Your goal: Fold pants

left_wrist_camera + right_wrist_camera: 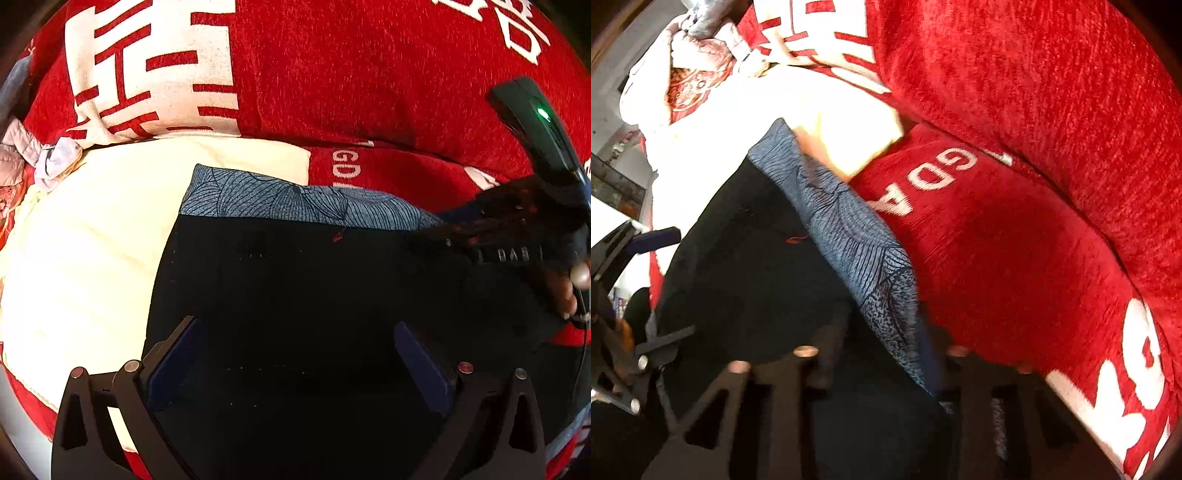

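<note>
We see a red blanket (369,74) with a cream cushion (92,240) on it, and the black pants (295,288) lie flat across both. We judge a fold is starting — the left tool (295,354) hovers apart over the cloth, while the right tool (882,369) looks clamped on the pants' blue-patterned edge (849,229). Next, lift this edge across.

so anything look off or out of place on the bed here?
Nothing damaged or spilled. Two small oddities: a red loose thread sits on the black pants near the top edge, and a crumpled heap of pale clothes lies at the far left, off the white quilt.
</note>
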The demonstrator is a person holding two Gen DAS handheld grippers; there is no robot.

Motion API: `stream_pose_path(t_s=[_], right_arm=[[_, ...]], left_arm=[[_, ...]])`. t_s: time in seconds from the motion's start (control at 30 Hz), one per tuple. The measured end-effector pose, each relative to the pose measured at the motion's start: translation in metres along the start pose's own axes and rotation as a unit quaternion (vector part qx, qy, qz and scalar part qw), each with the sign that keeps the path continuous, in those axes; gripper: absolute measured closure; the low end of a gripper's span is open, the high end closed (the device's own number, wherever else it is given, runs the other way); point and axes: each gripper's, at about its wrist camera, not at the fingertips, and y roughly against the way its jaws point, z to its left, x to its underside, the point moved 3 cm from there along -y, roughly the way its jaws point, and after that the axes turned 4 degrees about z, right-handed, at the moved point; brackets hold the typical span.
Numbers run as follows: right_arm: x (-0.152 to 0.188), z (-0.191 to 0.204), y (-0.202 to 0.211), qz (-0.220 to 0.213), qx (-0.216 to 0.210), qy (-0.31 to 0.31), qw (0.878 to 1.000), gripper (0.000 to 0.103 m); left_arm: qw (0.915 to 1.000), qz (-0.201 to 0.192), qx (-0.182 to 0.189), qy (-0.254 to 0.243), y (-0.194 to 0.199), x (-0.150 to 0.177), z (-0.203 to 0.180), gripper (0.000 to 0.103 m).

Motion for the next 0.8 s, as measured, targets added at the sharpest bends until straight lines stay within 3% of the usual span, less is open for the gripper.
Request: stream_pose_path(t_s=[0.13, 0.27, 0.47, 0.5, 0.57, 0.6, 0.63, 0.7, 0.8], right_arm=[[0.019, 0.038, 0.03, -0.044, 0.073, 0.044, 0.995, 0.084], [0.037, 0.063, 0.051, -0.095, 0.135, 0.049, 0.985, 0.085], [0.06, 0.105, 0.049, -0.147, 0.269, 0.07, 0.949, 0.085], [0.062, 0.109, 0.047, -0.15, 0.279, 0.07, 0.946, 0.085], [0.067, 0.114, 0.046, -0.155, 0.292, 0.069, 0.941, 0.085], [0.069, 0.116, 0.047, -0.159, 0.297, 0.069, 0.939, 0.085], [0.071, 0.118, 0.049, -0.162, 0.301, 0.07, 0.937, 0.085], [0.073, 0.121, 0.05, -0.161, 0.31, 0.077, 0.934, 0.085], [0.074, 0.125, 0.052, -0.164, 0.313, 0.081, 0.932, 0.086]], left_arm=[[0.9995, -0.006, 0.021, 0.022, 0.01, -0.013, 0.005, 0.0], [0.9948, 0.002, 0.072, 0.072, 0.017, -0.038, 0.009, 0.0], [0.9805, 0.042, 0.127, 0.144, 0.0, -0.076, 0.0, 0.0], [0.9795, 0.052, 0.127, 0.148, -0.006, -0.079, -0.002, 0.0], [0.9808, 0.069, 0.089, 0.159, -0.02, -0.08, -0.002, 0.0], [0.9789, 0.076, 0.087, 0.168, -0.026, -0.077, 0.0, 0.011], [0.9768, 0.086, 0.091, 0.174, -0.031, -0.074, 0.001, 0.046], [0.9709, 0.11, 0.116, 0.178, -0.037, -0.062, 0.001, 0.08], [0.9761, 0.073, 0.115, 0.169, -0.017, -0.049, 0.004, 0.087]])
